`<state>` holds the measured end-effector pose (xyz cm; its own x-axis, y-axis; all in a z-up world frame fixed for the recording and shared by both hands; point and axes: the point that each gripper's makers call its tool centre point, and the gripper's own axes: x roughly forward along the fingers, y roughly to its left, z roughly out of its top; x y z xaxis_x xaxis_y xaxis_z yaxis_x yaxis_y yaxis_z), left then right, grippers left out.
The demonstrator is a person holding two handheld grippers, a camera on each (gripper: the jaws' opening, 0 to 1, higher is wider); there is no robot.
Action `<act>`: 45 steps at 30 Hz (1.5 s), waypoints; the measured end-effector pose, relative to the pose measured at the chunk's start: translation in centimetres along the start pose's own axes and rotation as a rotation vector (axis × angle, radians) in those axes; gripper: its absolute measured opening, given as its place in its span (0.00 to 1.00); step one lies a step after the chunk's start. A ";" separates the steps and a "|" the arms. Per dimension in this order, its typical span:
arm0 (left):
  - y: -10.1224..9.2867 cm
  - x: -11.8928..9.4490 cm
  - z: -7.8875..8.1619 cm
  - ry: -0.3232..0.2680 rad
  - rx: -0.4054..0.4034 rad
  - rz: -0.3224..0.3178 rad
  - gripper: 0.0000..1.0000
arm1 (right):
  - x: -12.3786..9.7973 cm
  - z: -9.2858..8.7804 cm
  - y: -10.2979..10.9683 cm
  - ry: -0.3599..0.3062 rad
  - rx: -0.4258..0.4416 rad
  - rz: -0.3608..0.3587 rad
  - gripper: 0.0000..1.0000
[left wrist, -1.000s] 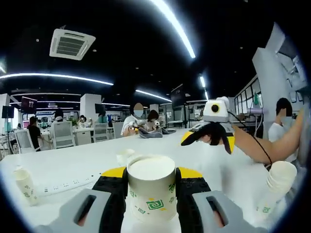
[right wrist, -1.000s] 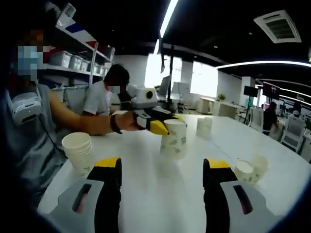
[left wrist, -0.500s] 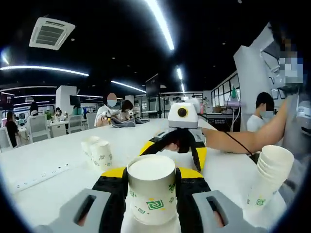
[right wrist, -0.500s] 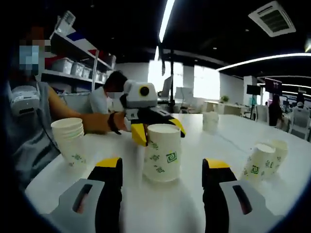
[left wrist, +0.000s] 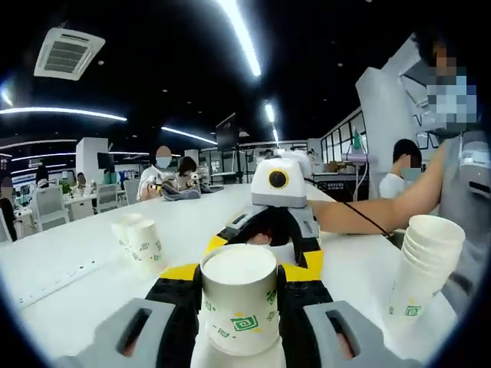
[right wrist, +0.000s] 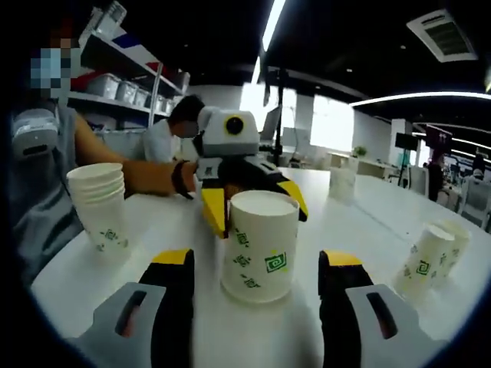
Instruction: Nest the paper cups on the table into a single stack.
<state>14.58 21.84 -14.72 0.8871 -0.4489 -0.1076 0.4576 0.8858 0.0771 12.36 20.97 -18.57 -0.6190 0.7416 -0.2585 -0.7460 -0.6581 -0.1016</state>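
The paper cup (left wrist: 238, 305) sits upside down on the worktop (left wrist: 92, 261), clamped between the left gripper (left wrist: 240, 303)'s jaws, which press on its two sides. Over the last second this cup has stayed in that grip while the right gripper (left wrist: 265, 245) has swung round from well off to one side until it faces the cup head-on, just behind it. In the right gripper view the same cup (right wrist: 259, 245) has grown from a small shape far off to a large one standing between the right gripper (right wrist: 255, 264)'s own jaws, which are spread wide and do not touch it; the left gripper (right wrist: 249, 195) shows behind the cup. So the two hands have closed in on one cup, which reads as a handover or a two-handed lift about to begin, not yet a nesting.

Beside the held cup, toward the person (right wrist: 46, 184), stands the stack of cups (right wrist: 98, 205), likely the destination. On the cup's far side lies a pair of loose cups (right wrist: 431, 257), and one more cup (right wrist: 341, 184) stands farther back.
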 end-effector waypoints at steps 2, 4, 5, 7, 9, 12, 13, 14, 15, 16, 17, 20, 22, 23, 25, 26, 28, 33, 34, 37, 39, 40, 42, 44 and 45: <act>0.0 0.0 0.5 -0.022 -0.003 -0.007 0.41 | 0.1 -0.2 0.1 0.007 -0.001 0.003 0.68; -0.2 -0.1 1.3 -0.056 -0.011 -0.015 0.41 | 0.0 -0.2 0.1 0.005 0.002 0.012 0.67; -0.2 -0.2 1.7 -0.075 -0.018 -0.023 0.41 | 0.0 -0.1 0.1 0.000 0.005 0.014 0.67; -0.2 -0.3 2.5 -0.110 -0.034 -0.032 0.41 | 0.0 0.2 0.7 -0.012 0.007 0.013 0.67; -0.4 -0.5 3.0 -0.137 -0.046 -0.043 0.41 | 0.3 0.6 0.7 -0.029 0.018 0.011 0.66; -0.5 -0.5 3.3 -0.150 -0.059 -0.046 0.41 | 0.3 0.9 0.9 -0.039 0.025 0.016 0.66; -0.5 -0.6 3.3 -0.154 -0.060 -0.048 0.41 | 0.3 0.9 1.1 -0.039 0.023 0.018 0.65; -0.5 -0.6 3.4 -0.157 -0.060 -0.049 0.41 | 0.3 0.9 1.0 -0.041 0.025 0.020 0.65; -0.4 -0.6 3.4 -0.159 -0.064 -0.047 0.41 | 0.4 0.9 1.0 -0.043 0.026 0.021 0.64; -0.4 -0.6 3.4 -0.160 -0.068 -0.045 0.41 | 0.4 0.9 0.8 -0.041 0.027 0.023 0.64; -0.5 -0.6 3.5 -0.163 -0.067 -0.048 0.41 | 0.5 0.9 0.7 -0.041 0.027 0.024 0.63; -0.5 -0.6 3.3 -0.162 -0.070 -0.049 0.41 | 0.5 0.9 0.9 -0.043 0.032 0.032 0.61; -0.6 -0.6 3.4 -0.167 -0.072 -0.054 0.41 | 0.6 1.0 0.8 -0.046 0.037 0.036 0.60; -0.7 -0.6 3.4 -0.170 -0.072 -0.055 0.41 | 0.6 1.0 0.8 -0.047 0.039 0.036 0.58; -0.7 -0.7 3.5 -0.174 -0.074 -0.054 0.41 | 0.6 1.1 1.0 -0.051 0.043 0.039 0.54; -0.6 -0.7 3.5 -0.171 -0.071 -0.052 0.41 | 0.6 1.0 1.0 -0.049 0.046 0.041 0.53; -0.7 -0.7 3.5 -0.171 -0.069 -0.053 0.41 | 0.6 1.0 1.0 -0.049 0.046 0.041 0.53; -0.8 -0.9 3.4 -0.168 -0.073 -0.047 0.41 | 0.2 1.0 0.6 -0.045 0.042 0.029 0.53; -0.8 -0.9 3.4 -0.168 -0.073 -0.046 0.41 | -0.1 1.1 0.3 -0.047 0.041 0.025 0.53; -0.6 -0.9 3.4 -0.168 -0.074 -0.040 0.41 | -0.7 1.3 -0.1 -0.055 0.039 0.013 0.52; -0.5 -1.0 3.4 -0.166 -0.072 -0.036 0.41 | -1.0 1.4 -0.3 -0.060 0.038 0.003 0.52; -0.5 -1.0 3.4 -0.164 -0.071 -0.035 0.41 | -1.3 1.5 -0.8 -0.063 0.037 -0.002 0.52; -0.5 -1.1 3.3 -0.159 -0.073 -0.033 0.41 | -1.7 1.7 -1.2 -0.072 0.036 -0.011 0.52; -0.6 -1.2 3.1 -0.146 -0.061 -0.032 0.41 | -2.1 2.0 -1.3 -0.084 0.035 -0.027 0.51; -0.6 -1.2 2.9 -0.139 -0.058 -0.031 0.41 | -2.3 2.1 -1.5 -0.091 0.039 -0.034 0.51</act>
<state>13.40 21.51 -11.80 0.8743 -0.4845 0.0292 0.4842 0.8748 0.0176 14.38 20.46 -15.77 -0.6113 0.7736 -0.1667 -0.7751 -0.6278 -0.0711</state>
